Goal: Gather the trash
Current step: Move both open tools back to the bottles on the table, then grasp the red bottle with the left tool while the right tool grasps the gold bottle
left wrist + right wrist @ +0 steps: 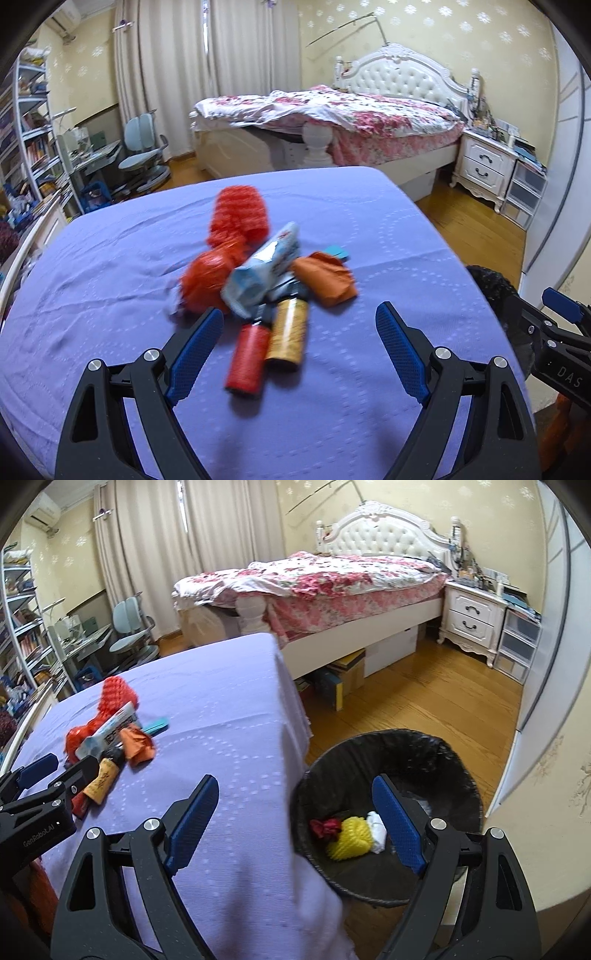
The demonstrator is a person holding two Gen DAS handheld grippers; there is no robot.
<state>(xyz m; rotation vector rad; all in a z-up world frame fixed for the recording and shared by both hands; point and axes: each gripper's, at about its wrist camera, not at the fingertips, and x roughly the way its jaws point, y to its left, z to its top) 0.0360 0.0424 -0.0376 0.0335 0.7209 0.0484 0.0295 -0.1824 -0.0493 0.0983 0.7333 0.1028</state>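
A heap of trash lies on the purple-covered table (110, 295): a red foam net (238, 218), a red-orange ball of netting (207, 282), a white-blue wrapper (266, 269), an orange wrapper (327, 282), a red tube (247, 363) and a gold tube (288, 334). My left gripper (299, 314) stands open just in front of the two tubes, holding nothing. My right gripper (295, 782) is open and empty over the table's edge and the black-lined bin (454, 775). In the bin lie a yellow foam net (349, 843), a red scrap (325, 827) and white paper (376, 830).
The bin stands on the wooden floor (424, 701) to the right of the table. A bed (332, 579) with a floral cover and a white nightstand (469, 620) are behind. Shelves (29, 140), a desk and a chair (142, 147) fill the left side.
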